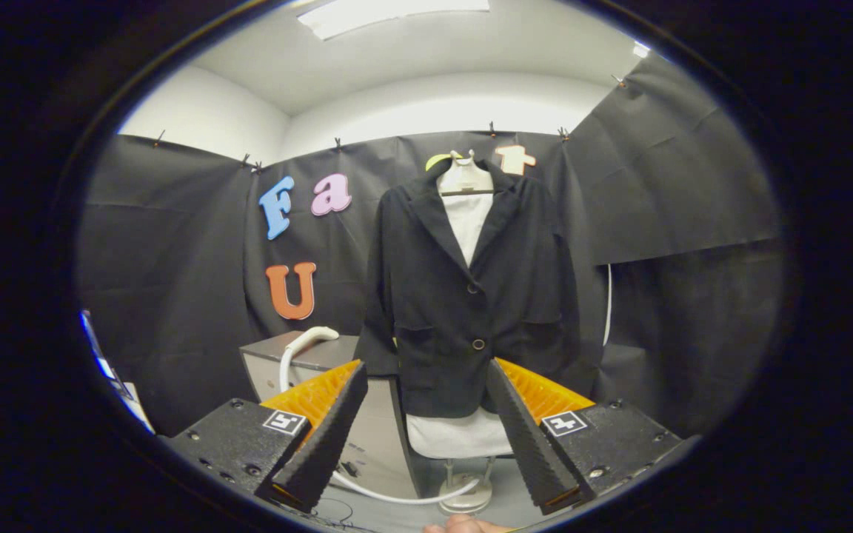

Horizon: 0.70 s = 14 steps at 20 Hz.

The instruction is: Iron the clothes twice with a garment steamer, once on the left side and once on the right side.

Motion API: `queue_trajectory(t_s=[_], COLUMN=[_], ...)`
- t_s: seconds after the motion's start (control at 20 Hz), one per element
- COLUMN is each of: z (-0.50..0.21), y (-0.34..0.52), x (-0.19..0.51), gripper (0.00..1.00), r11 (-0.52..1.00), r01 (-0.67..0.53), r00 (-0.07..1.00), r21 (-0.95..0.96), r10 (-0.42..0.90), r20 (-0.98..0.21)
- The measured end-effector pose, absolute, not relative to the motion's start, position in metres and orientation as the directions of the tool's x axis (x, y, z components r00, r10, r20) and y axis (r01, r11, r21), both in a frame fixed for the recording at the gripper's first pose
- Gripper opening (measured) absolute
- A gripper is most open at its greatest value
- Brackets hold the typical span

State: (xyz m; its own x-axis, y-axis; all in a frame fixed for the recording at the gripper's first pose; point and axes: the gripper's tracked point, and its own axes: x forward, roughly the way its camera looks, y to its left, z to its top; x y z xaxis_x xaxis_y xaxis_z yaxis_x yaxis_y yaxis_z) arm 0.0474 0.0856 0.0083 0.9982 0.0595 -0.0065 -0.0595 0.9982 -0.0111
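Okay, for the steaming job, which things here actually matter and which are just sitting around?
For the job:
- black jacket on the white dress form
- white steamer handle on the grey cabinet
- white hose
- gripper, fingers open, holding nothing

Just around:
- dress form's round base

the gripper is pointing forward with its jaws standing wide apart and nothing between them. its two black ribbed fingers are slanting inward from orange-backed mounts on black blocks, tips low and well separated. a bit of the person's hand is showing just below the fingers.
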Motion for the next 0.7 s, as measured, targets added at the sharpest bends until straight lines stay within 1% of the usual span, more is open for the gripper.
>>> queue_trajectory(t_s=[0.25,0.4,0.7], z=[0.021,0.027,0.021], y=[0.146,0.186,0.262], x=[0.069,0.086,0.142], gripper=[1.0,1.0,1.0], r11=[0.994,0.987,0.967], r01=[-0.107,-0.159,-0.245], r00=[0.994,0.987,0.966], r21=[0.01,0.028,0.069], r10=[0.107,0.159,0.249], r20=[0.0,-0.009,-0.068])
